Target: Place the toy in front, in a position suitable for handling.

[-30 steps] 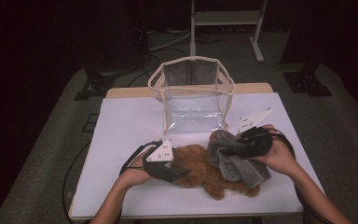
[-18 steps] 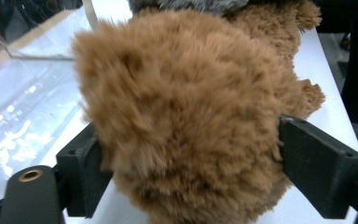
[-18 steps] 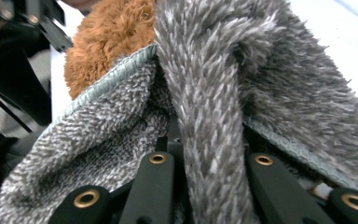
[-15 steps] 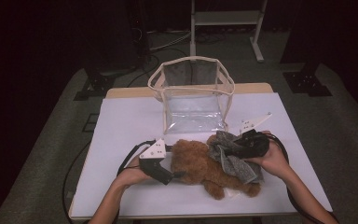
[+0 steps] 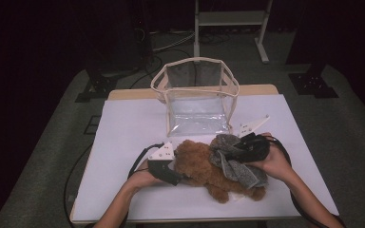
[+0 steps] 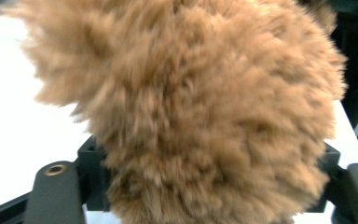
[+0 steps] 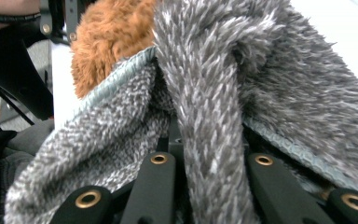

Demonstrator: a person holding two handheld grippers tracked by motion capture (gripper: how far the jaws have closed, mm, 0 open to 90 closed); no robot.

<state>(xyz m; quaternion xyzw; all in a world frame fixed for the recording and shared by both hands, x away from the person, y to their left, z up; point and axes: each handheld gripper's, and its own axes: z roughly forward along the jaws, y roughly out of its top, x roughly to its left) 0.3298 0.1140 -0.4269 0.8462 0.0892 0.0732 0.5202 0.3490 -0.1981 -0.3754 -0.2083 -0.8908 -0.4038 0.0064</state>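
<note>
Both grippers were lowered a bit toward the tabletop's front edge. Left gripper, jaws just closing, was clamped around the brown plush; right gripper was clenched on the grey cloth.

Bright table amid dark surroundings; blurred, soft close-up fur.

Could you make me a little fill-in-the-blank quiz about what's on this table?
1. The brown plush toy lies on a table covered in a ____ sheet.
2. The right gripper is shut on a fuzzy ____ cloth.
3. Behind the toy stands an open, see-through ____ with cream trim.
4. The left gripper has the ____ fur between its jaws.

Missing words: white; grey; bag; brown
</note>
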